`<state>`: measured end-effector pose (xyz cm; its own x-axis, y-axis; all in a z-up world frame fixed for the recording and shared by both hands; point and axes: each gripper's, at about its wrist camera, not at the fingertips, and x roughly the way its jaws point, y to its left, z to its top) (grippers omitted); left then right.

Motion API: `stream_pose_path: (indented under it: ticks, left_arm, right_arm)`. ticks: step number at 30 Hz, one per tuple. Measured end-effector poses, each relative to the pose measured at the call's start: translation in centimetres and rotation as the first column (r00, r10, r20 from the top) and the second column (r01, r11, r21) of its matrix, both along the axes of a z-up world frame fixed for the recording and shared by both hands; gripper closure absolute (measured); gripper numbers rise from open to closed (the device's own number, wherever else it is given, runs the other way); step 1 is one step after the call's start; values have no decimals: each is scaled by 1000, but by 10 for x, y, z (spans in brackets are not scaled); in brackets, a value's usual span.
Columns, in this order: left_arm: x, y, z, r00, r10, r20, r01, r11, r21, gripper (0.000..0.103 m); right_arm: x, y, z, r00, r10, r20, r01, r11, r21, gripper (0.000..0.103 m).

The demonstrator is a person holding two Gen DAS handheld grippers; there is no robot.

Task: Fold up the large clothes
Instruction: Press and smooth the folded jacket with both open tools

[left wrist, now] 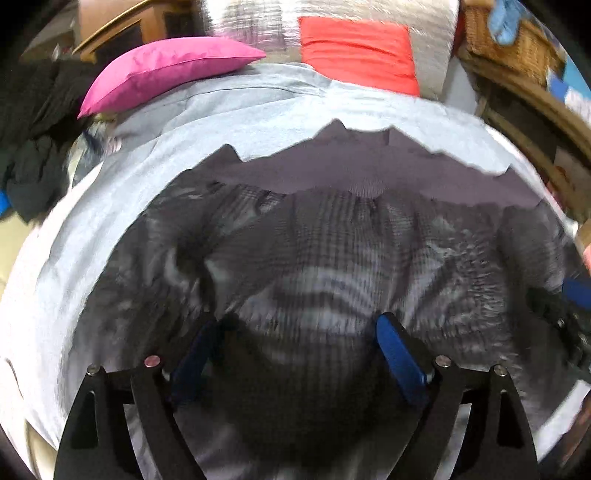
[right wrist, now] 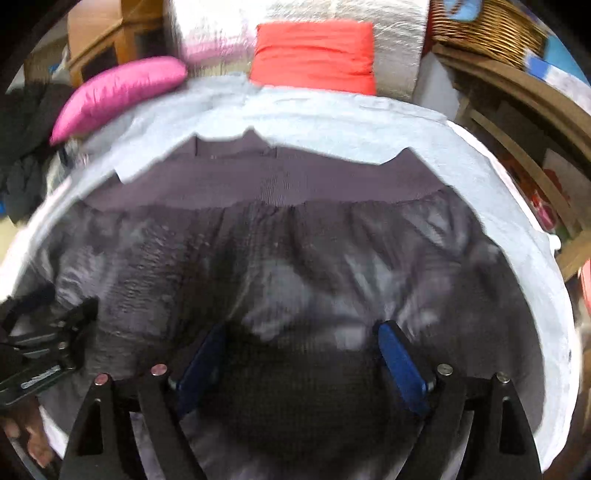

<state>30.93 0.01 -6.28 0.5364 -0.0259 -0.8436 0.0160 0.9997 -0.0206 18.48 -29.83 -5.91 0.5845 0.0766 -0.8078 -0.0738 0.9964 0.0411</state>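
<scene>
Grey patterned garment [left wrist: 332, 258] lies spread on a pale sheet [left wrist: 110, 229], its plain ribbed band [left wrist: 369, 166] at the far edge. Both the left gripper [left wrist: 299, 332] and right gripper [right wrist: 303, 336] tilt down over it, side by side, jaws wide apart and gripping nothing. Beyond sit a pink cushion [left wrist: 166, 70], a red cushion [right wrist: 314, 55] and a wicker basket [right wrist: 487, 26].

Lying flat on the pale sheet [left wrist: 110, 229]: dark grey patterned garment [left wrist: 332, 258], plain ribbed band [right wrist: 288, 184] edging it toward twelve o'clock.
</scene>
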Motion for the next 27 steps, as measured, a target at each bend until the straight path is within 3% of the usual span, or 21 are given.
stream_pose_path:
  ticks: [3,5,8,11,13,15,20,23,27]
  left_arm:
    - [-20,6,18,998,-6,59,7,1000,-15,14]
    - [-39,5,26,994,-23,104,24,1000,-9,14]
    - [-58,-1,18,990,-42,137,38,999,27,14]
    - [-60,-13,-12,993,-60,106,51,995,90,14]
    - [-65,-21,-21,987,-80,143,60,988,139,13]
    - [-66,-25,-24,983,-96,158,68,983,170,13]
    - [-64,-18,-16,989,-76,128,60,991,123,12]
    - [-72,2,11,986,-20,167,6,997,83,13]
    - [-86,38,22,967,67,245,-99,988,120,13]
  right_arm:
    - [-38,-9,24,995,-19,96,18,1000,19,15]
    - [-54,-11,27,993,-30,116,28,999,25,15]
    - [-78,-10,27,987,-42,156,39,999,24,15]
    - [-80,0,8,990,-32,136,36,999,-24,15]
    - [-76,5,-12,994,-19,109,26,998,-59,12]
    - [-73,10,-25,991,-9,135,25,993,-116,8]
    - [-66,8,-25,991,-36,125,49,994,-100,5]
    - [-72,0,-8,989,-39,140,48,997,-65,7]
    - [-91,-29,25,953,-128,276,146,988,-44,5]
